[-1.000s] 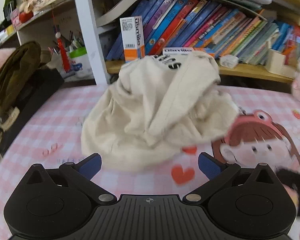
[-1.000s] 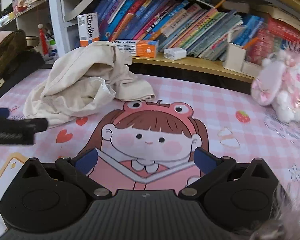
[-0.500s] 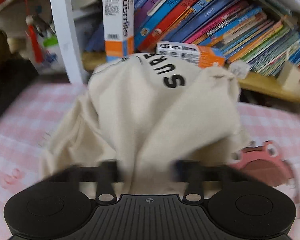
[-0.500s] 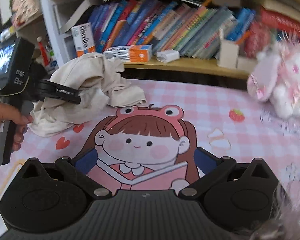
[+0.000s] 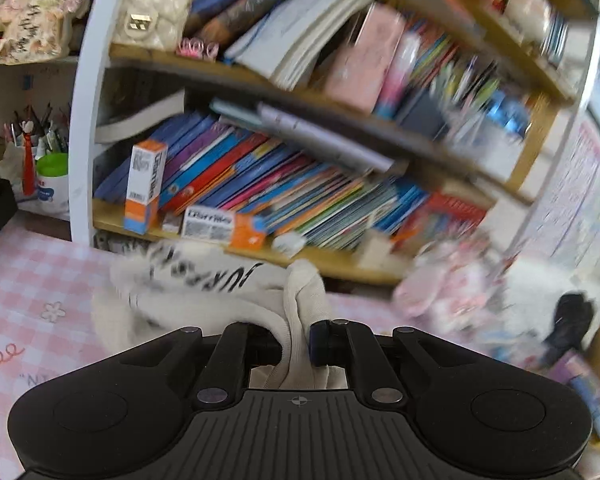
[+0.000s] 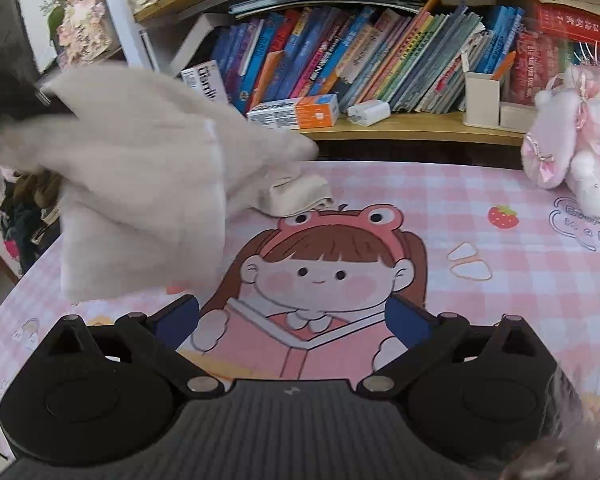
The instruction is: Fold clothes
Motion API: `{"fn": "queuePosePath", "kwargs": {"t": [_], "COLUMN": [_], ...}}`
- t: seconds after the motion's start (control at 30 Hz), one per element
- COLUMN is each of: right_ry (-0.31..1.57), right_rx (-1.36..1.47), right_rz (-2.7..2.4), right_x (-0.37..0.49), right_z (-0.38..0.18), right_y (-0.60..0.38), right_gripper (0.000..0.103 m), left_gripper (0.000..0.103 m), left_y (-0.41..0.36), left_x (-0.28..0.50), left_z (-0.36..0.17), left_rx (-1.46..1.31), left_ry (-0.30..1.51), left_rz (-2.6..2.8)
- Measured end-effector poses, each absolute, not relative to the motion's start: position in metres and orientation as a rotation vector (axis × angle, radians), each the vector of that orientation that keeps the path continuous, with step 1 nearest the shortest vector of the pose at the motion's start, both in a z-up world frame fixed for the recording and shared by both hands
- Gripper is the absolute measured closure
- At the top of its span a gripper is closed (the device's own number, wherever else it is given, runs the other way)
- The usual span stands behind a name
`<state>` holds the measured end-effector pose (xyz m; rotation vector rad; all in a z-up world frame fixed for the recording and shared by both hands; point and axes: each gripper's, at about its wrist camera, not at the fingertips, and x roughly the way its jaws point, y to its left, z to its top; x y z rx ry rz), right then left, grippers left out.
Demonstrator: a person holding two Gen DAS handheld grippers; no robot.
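Left hand-held gripper pinches the cream garment; right hand-held gripper gapes empty.

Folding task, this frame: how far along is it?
Early. Done: the left gripper is shut on the cream garment. In hand: the garment hangs bunched above the pink mat, one end on it. Left: spreading and every fold; the right gripper is open and empty.
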<state>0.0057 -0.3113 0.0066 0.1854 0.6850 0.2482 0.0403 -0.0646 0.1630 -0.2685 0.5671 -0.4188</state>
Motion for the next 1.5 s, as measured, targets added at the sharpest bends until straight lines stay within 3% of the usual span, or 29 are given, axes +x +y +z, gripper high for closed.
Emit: {"fn": "queuePosePath", "kwargs": {"t": [0.07, 0.13, 0.23, 0.43, 0.53, 0.57, 0.6, 0.63, 0.77, 1.07, 1.27, 1.4, 1.5], "right_ry": [0.674, 0.670, 0.656, 0.621, 0.603, 0.591, 0.576, 0.565, 0.458, 0.056, -0.099, -0.032, 0.141], "right_rx": [0.175, 0.158, 0.135, 0.005, -0.003, -0.004, -0.007, 0.000, 0.098, 0.212, 0.225, 0.232, 0.181], "right_rz": [0.278, 0.328, 0.415, 0.428, 0.451, 0.475, 0.503, 0.508, 0.483, 0.756, 0.758, 0.599, 0.402], "right_x": [0.000, -0.002, -0.004, 0.001, 0.007, 0.008, 0.009, 0.010, 0.011, -0.030, -0.059, -0.046, -0.019], "right_z": [0.007, 0.008, 0.012, 0.014, 0.013, 0.015, 0.017, 0.021, 0.060, 0.210, 0.255, 0.241, 0.199], "right_y": [-0.306, -0.297, -0.282, -0.246, -0.235, -0.231, -0.228, -0.228, -0.244, -0.260, -0.275, -0.299, -0.319], "right_gripper": [0.021, 0.024, 0.023, 0.007, 0.009, 0.015, 0.052, 0.099, 0.099, 0.099, 0.100, 0.100, 0.100], "left_gripper": [0.094, 0.094, 0.094, 0.094, 0.094, 0.094, 0.094, 0.094, 0.094, 0.094, 0.093, 0.082, 0.061], "left_y": [-0.058, -0.053, -0.045, -0.032, -0.022, -0.018, -0.015, -0.011, 0.030, 0.071, 0.053, 0.029, 0.020], "left_x": [0.023, 0.008, -0.005, -0.024, -0.031, -0.033, -0.035, -0.037, -0.046, -0.050, -0.028, 0.027, 0.066], "left_z": [0.173, 0.179, 0.187, 0.192, 0.195, 0.196, 0.198, 0.199, 0.210, 0.319, 0.345, 0.293, 0.228], "left_rx": [-0.313, -0.333, -0.323, -0.321, -0.303, -0.296, -0.290, -0.283, -0.319, -0.279, -0.231, -0.154, -0.131], "left_ry": [0.554, 0.533, 0.516, 0.526, 0.529, 0.530, 0.531, 0.532, 0.467, 0.063, 0.036, 0.308, 0.567], "left_rz": [-0.433, -0.452, -0.476, -0.473, -0.437, -0.424, -0.411, -0.399, -0.285, -0.195, -0.297, -0.374, -0.424]}}
